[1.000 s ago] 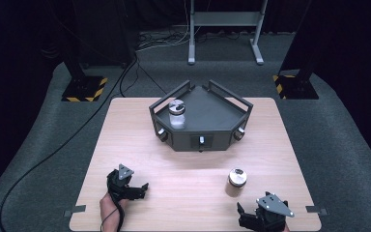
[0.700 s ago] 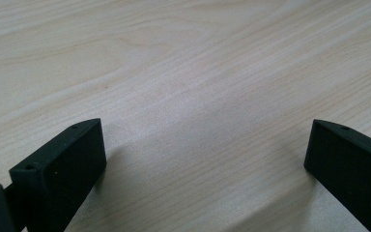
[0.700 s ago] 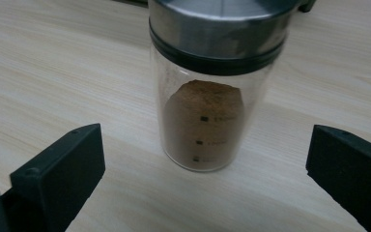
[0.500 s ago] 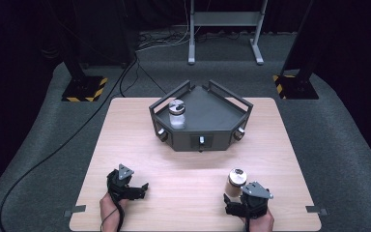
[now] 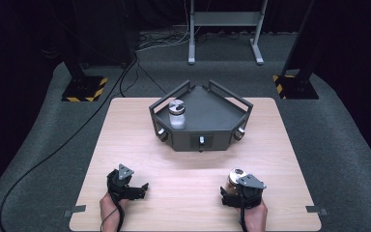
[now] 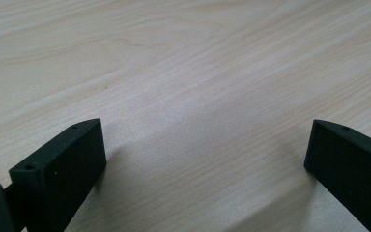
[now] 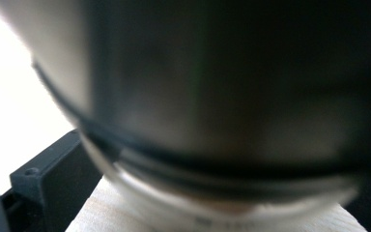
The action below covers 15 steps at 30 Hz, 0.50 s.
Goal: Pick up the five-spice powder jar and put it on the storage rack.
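My right gripper point(image 5: 234, 186) sits near the front right of the table point(image 5: 125, 125), and the small jar point(image 5: 235, 177) with the shiny lid stands right at its tips, just ahead of my hand. In the right gripper view the jar point(image 7: 232, 111) is so close that it is a dark, blurred curve across nearly everything; its pale lower rim rests on the wood, and my left-hand finger point(image 7: 53, 188) shows black just beside its lower edge. The other finger is hidden in the dark on the far side. The jar looks to be between my fingers or at their mouth, but I cannot tell whether they press on it or stand clear.

My left gripper point(image 5: 134, 189) lies low at the front left of the table, well apart from the jar. In the left gripper view its two fingers point(image 6: 63, 169) stand wide apart with bare wood between them.

Farther back, in the middle of the table, a dark tray point(image 5: 212, 108) with handles holds a second jar point(image 5: 177, 114), upright in its left corner.
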### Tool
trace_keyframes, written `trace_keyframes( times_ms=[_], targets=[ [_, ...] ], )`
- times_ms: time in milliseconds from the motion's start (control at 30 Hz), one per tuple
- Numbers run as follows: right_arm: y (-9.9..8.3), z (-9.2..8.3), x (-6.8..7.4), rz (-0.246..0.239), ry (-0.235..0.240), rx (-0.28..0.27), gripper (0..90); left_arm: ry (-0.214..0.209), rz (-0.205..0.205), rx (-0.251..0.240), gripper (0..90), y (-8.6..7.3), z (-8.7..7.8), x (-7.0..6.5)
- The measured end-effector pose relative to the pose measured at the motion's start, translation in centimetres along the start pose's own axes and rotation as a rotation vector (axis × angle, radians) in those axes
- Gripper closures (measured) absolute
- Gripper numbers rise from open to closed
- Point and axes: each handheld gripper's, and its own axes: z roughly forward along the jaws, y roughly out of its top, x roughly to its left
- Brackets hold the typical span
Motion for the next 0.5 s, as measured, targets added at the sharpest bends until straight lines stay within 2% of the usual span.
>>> trace_keyframes(
  times_ms=[200,267,500],
  targets=[
    [-0.10,0.14,0.28,-0.006,-0.021,-0.012,1.7,0.000,0.000,0.000,0.9,0.00,0.00,0.00],
    [-0.11,0.16,0.41,-0.007,-0.029,-0.014,7.9,0.000,0.000,0.000,0.9,0.00,0.00,0.00],
    [-0.15,0.13,0.05,-0.004,-0.002,-0.016,27.5,0.000,0.000,-0.001,0.9,-0.01,0.00,-0.02]
  ],
)
